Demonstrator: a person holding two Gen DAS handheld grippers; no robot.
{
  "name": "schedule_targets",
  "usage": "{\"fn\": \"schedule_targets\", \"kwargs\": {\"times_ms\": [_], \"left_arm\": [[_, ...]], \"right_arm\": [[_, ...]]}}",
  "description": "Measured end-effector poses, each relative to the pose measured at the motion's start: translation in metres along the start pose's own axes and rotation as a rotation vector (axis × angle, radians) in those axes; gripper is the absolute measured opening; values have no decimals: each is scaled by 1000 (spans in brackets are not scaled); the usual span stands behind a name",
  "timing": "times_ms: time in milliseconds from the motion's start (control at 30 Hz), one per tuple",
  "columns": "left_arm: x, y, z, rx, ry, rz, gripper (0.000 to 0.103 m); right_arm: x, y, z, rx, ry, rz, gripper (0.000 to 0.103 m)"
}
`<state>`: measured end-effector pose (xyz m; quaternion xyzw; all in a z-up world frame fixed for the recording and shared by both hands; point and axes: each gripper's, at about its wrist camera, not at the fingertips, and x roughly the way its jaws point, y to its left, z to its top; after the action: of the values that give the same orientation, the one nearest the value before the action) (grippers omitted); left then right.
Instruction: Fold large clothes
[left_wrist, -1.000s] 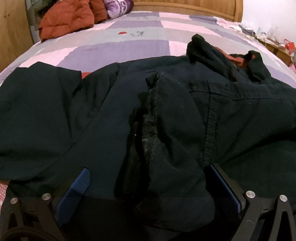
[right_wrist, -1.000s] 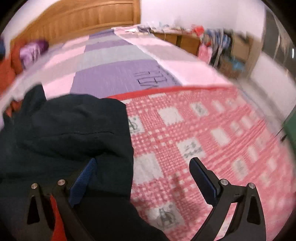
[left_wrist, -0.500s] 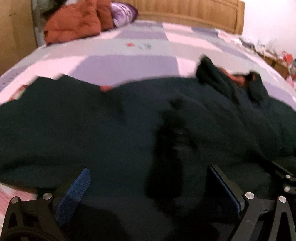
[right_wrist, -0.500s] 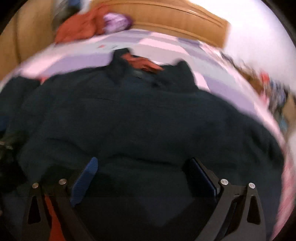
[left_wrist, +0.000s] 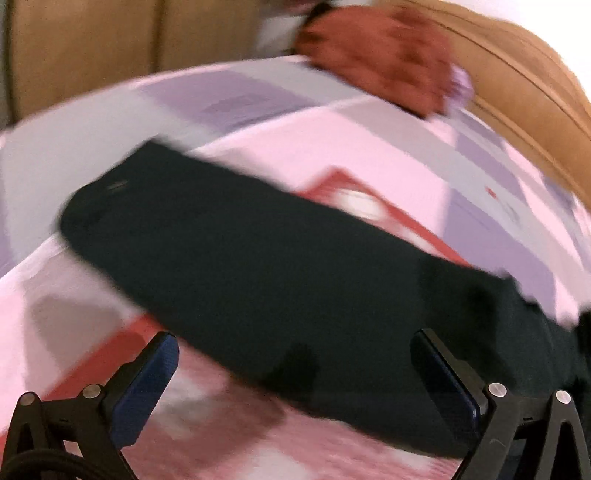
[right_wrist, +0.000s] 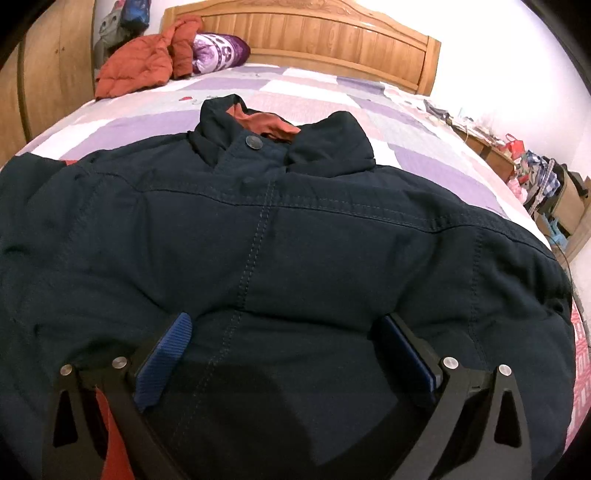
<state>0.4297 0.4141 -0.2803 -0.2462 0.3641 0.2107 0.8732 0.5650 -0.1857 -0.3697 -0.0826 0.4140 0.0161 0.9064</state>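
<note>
The bed (right_wrist: 325, 92) carries the jacket (right_wrist: 295, 236), dark navy and padded, spread front-up with its collar toward the headboard and a sleeve (left_wrist: 229, 236) stretched out left. Bulky padding may spring a fold open. Both the left hand-held gripper (left_wrist: 295, 373) and right hand-held gripper (right_wrist: 284, 354) gape wide, empty.

Matt, stitched navy cloth on the jacket (right_wrist: 295, 240); glossy varnished wood headboard (right_wrist: 332, 40); ribbed blue gripper pads (right_wrist: 162, 362).

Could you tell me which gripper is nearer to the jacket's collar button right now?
Right. The right gripper hovers over the jacket's chest, facing the button; the left gripper faces a sleeve, no button visible.
</note>
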Motion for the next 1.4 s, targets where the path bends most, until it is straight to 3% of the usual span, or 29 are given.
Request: {"fn": "schedule_targets", "kwargs": {"times_ms": [167,333,500,633,733,800,833,867,900,967,1000,1233,1400], "left_arm": [[19,69,8,-169,61,41,103],[53,88,8,-274,126,33,103],[70,82,18,-375,40,92,103],[78,52,18,-313,40,37,103],[92,33,9,-220,75,109,103],[95,31,8,-232,52,124,102],[96,30,10,-258,31,114,99],[95,29,11,-262,20,99,82],[95,26,13,-256,10,89,58],[91,19,18,-235,-8,31,23],[87,12,21,-205,-13,24,17],[22,-31,36,-3,-133,12,11],[-43,-101,43,206,-234,-112,11]], "right_arm": [[1,1,0,-3,0,-6,102],[1,1,-1,-4,0,-8,102],[1,1,-1,-4,-1,-8,102],[1,1,-1,-4,-2,-8,102],[1,1,-1,-3,-1,-7,102],[1,1,-1,-4,-1,-8,102],[2,1,-1,-3,-1,-7,102],[2,1,0,-4,-1,-8,102],[2,1,0,-3,-1,-7,102],[2,1,0,-2,-1,-6,102],[3,1,0,-1,-1,-5,102],[4,2,0,2,0,-2,103],[6,2,1,7,2,4,103]]}}
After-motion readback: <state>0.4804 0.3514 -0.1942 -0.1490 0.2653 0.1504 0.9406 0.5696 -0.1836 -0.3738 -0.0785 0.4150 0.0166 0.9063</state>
